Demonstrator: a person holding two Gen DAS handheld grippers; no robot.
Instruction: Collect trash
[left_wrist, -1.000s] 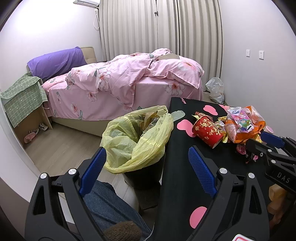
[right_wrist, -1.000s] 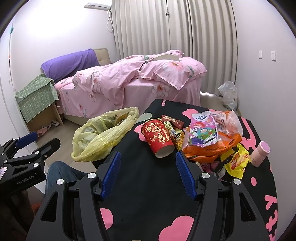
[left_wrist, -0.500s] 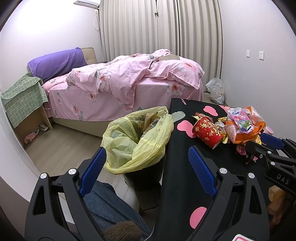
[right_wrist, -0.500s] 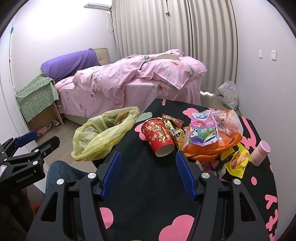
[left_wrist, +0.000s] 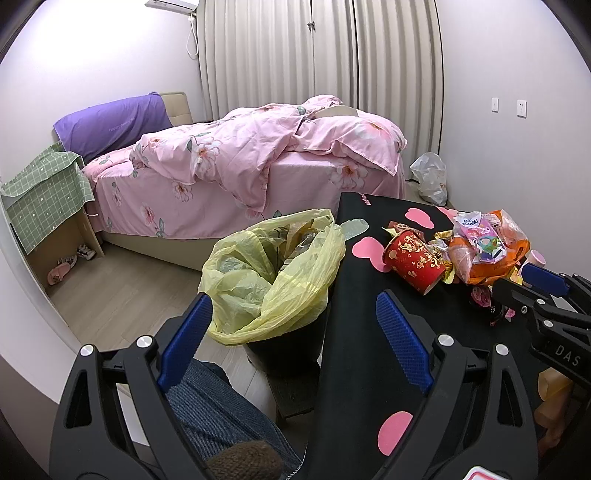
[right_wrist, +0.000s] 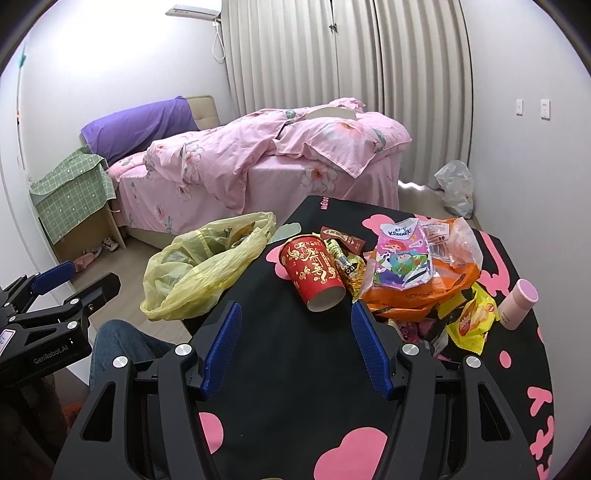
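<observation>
Next to nothing has shifted over the last second: both tongs sit where they were, and in the right wrist view the trash pile has only drifted a touch nearer, so the right hand seems to be creeping forward.

The right tongs (right_wrist: 295, 343) are spread wide with nothing between the blue pads, poised low over the black tabletop (right_wrist: 295, 387) and aimed at the red paper cup (right_wrist: 314, 275) lying on its side just ahead. The left tongs (left_wrist: 291, 350) are likewise released and empty, hanging over the tabletop's left edge, with the person's denim-clad leg (left_wrist: 221, 410) below.

Beyond the cup, touching it, lies the rest of the trash: a heap of snack wrappers (right_wrist: 343, 258), an orange plastic bag (right_wrist: 424, 291) with a cartoon tissue pack (right_wrist: 402, 254) on top, and a yellow snack packet (right_wrist: 471, 321). A pink cup (right_wrist: 517, 304) stands apart at the right.

The bin lined with a yellow bag (left_wrist: 273, 273) stands against the tabletop's left edge. It already holds some crumpled waste, so collecting looks begun, but the whole pile is still on the tabletop. I judge the job early, with the red cup the likely next pick.
</observation>
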